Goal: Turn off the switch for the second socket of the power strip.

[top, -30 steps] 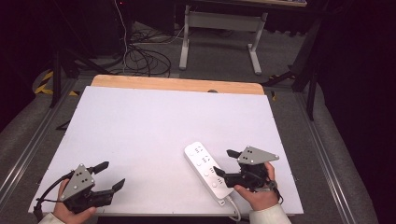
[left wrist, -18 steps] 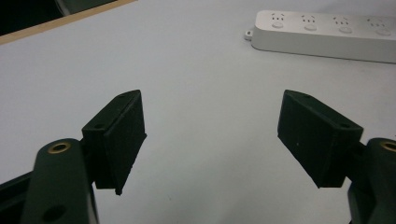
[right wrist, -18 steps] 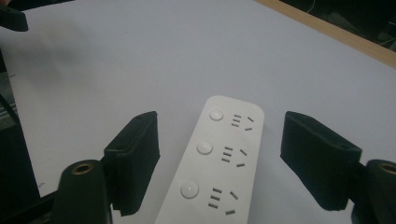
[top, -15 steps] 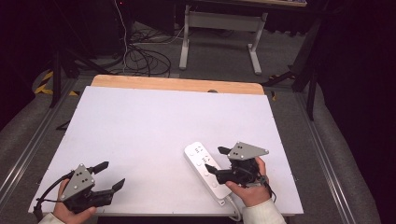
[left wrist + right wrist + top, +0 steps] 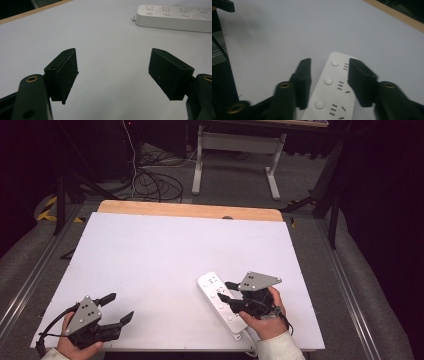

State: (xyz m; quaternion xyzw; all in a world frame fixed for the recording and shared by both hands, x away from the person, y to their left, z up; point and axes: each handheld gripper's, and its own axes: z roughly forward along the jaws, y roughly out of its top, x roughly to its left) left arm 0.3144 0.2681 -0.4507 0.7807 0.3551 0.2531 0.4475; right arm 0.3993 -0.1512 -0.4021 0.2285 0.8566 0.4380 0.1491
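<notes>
Power strip, white and hard, lies at the near right of the table, and we think our wide-spread right gripper should pinch its long, smooth sides, while our left gripper waits spread too.

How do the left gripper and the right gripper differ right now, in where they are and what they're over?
The left gripper sits near the table's front left over bare white table; the right gripper is over the power strip. The left's jaws have nothing between them; the right's straddle the strip's edge. Both are open and hand-held.
</notes>
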